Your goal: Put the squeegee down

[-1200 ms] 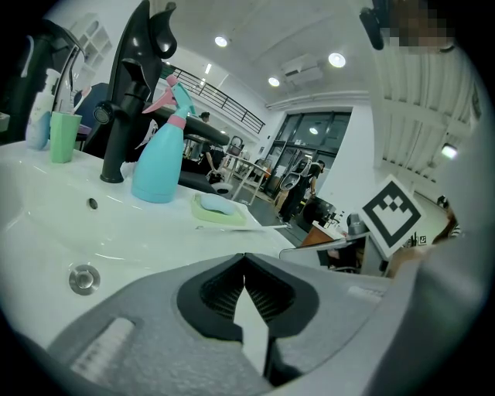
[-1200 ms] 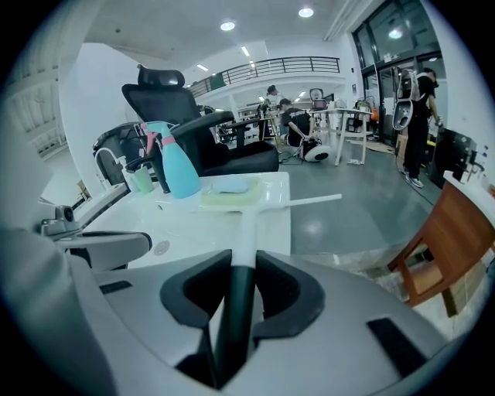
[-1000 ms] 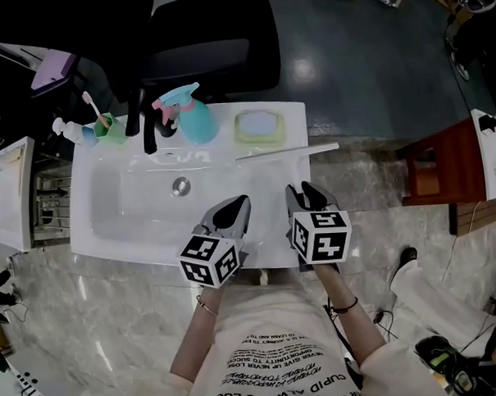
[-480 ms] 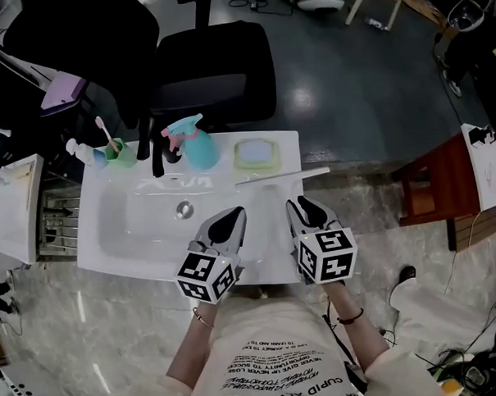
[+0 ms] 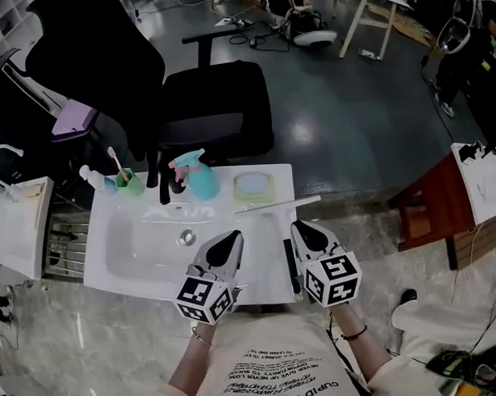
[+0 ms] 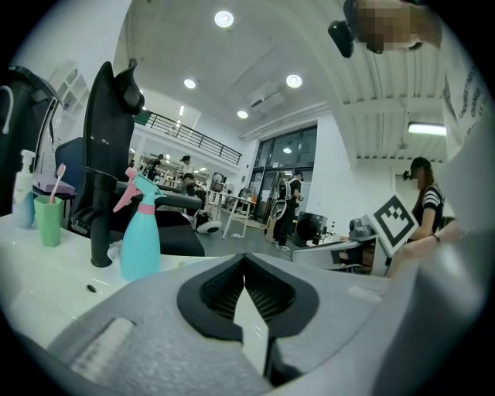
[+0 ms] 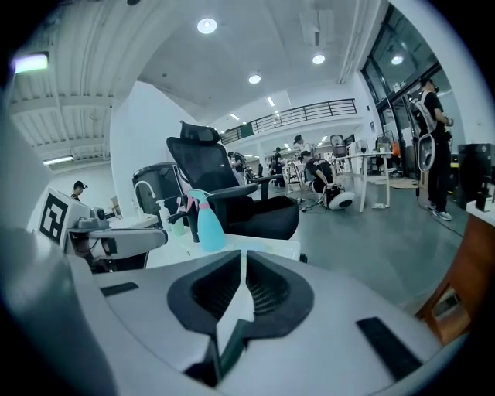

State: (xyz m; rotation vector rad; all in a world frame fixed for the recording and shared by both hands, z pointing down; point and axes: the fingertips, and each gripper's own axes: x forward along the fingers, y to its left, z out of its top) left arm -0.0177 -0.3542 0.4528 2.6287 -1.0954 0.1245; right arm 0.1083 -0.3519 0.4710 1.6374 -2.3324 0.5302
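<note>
The squeegee lies on the right part of the white sink, its long pale blade across the back and its black handle running toward the front edge. My right gripper hovers just right of that handle, apart from it; its jaws are closing with nothing between them. In the right gripper view the right gripper shows tips that meet. My left gripper hangs over the sink's front rim, shut and empty, and the left gripper looks the same in its own view.
A teal spray bottle, a black faucet, a green cup with a toothbrush and a yellow-green soap dish line the sink's back edge. A black office chair stands behind. A wooden table is at right.
Both grippers have risen from the sink, which now looks smaller and farther. The right jaws have gone from wide apart to closed. The squeegee stays where it lay.
</note>
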